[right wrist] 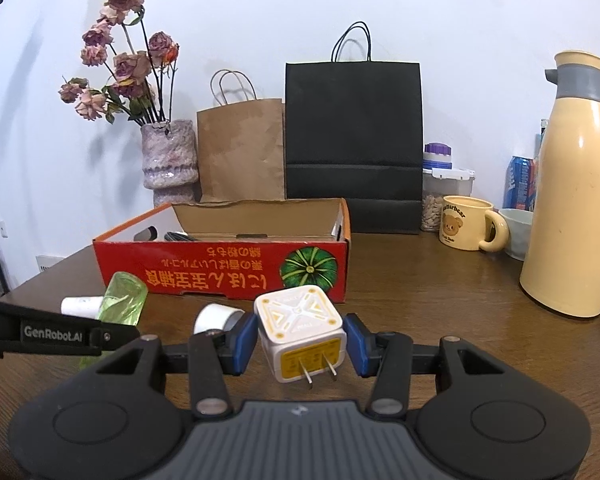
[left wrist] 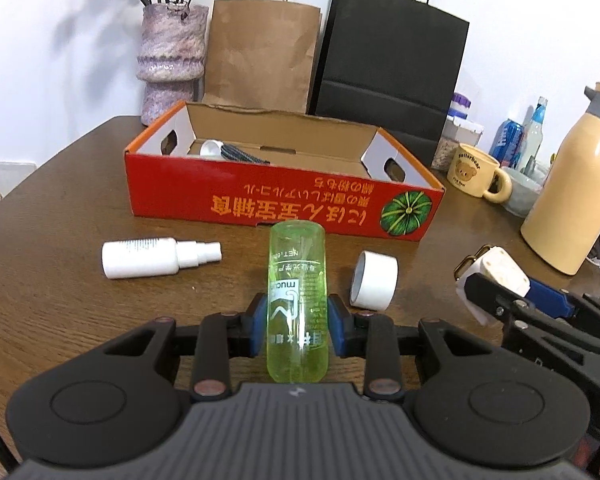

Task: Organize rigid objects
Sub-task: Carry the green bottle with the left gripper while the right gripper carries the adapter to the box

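Observation:
My left gripper (left wrist: pixel 297 322) is shut on a clear green bottle (left wrist: pixel 297 280), which it holds lengthwise above the table; the same bottle (right wrist: pixel 122 300) shows at the left of the right wrist view. My right gripper (right wrist: pixel 300 340) is shut on a white cube plug adapter (right wrist: pixel 300 326) with its prongs pointing back at the camera; the adapter (left wrist: pixel 496 270) also appears at the right of the left wrist view. A white spray bottle (left wrist: pixel 156 258) and a white tape roll (left wrist: pixel 374 284) lie on the table in front of the red cardboard box (left wrist: pixel 284 196), which is open and holds a few items.
Behind the box stand a vase of dried flowers (left wrist: pixel 170 60), a brown paper bag (left wrist: pixel 260 52) and a black paper bag (left wrist: pixel 388 64). At the right are a bear mug (left wrist: pixel 474 176), a cream thermos (left wrist: pixel 572 188), cans and jars. The wooden table (left wrist: pixel 60 220) has rounded edges.

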